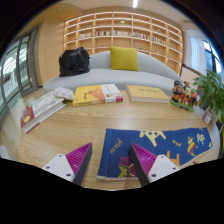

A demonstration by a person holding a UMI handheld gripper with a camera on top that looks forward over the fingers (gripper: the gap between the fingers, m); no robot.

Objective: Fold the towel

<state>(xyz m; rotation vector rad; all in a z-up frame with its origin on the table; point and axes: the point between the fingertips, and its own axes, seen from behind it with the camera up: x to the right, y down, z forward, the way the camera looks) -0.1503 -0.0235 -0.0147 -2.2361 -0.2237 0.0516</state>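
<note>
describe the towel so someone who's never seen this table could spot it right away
Start at the long wooden table in front of the grey sofa. The towel lies flat at the table's near end, just ahead of the open gripper, whose fingers are not touching it. Unlike the books farther along the table, it is soft blue cloth with yellow and orange shapes.

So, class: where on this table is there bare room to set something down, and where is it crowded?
Bare wood lies between the blue towel and the books, stretching left of the towel toward the magazine. It is crowded along the far edge with books and figurines, and by the plant. The open tongs hover at the towel's near edge.
</note>
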